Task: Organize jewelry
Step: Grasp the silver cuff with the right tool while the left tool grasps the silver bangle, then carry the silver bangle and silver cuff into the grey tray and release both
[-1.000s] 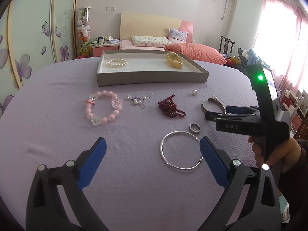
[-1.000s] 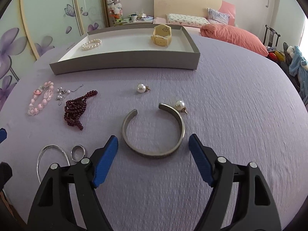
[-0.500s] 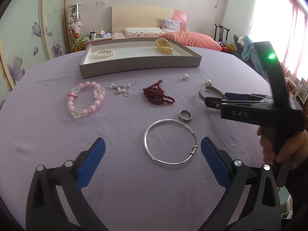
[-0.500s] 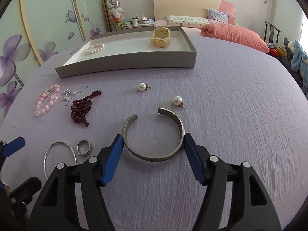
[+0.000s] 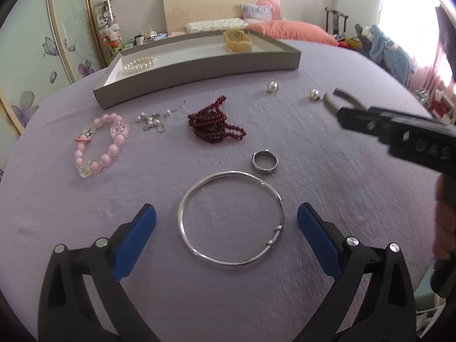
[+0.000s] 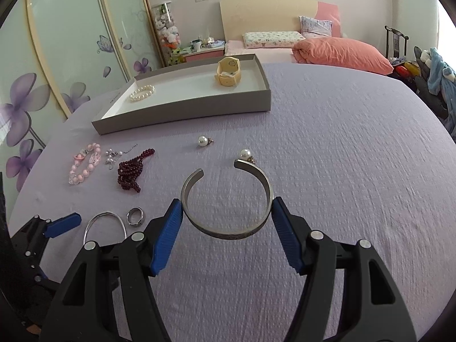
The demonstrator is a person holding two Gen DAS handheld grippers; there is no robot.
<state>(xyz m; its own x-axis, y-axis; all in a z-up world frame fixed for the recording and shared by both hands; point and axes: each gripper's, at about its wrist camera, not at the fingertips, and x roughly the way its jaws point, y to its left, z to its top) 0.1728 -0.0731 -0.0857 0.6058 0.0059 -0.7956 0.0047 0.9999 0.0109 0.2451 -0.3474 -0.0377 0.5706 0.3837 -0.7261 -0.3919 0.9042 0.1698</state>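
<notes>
Here, left wrist view: the left tool point(image 5: 226, 221) hovers with blue pads spread wide, straddling the thin silver bangle point(image 5: 231, 218) without touching it, lined up, I judge, for a pinch across its width. A silver ring point(image 5: 264, 162) lies just beyond the bangle, close enough to get nudged. Further off: red bead strand point(image 5: 214, 124), pink bead bracelet point(image 5: 99, 145). The grey tray point(image 5: 196, 69) at the far side holds a pearl bracelet point(image 5: 139, 64) and a yellow watch point(image 5: 237, 40); much of its floor is bare.

Right wrist view: the right tool point(image 6: 226, 218) has just been closing; its pads now press both sides of the metal cuff point(image 6: 228, 203), which looks gripped. 2 pearl earrings point(image 6: 204, 141) lie between cuff and tray; one sits at the cuff's open end. The purple table cover point(image 6: 342, 156) to the right is bare, the easier path.
</notes>
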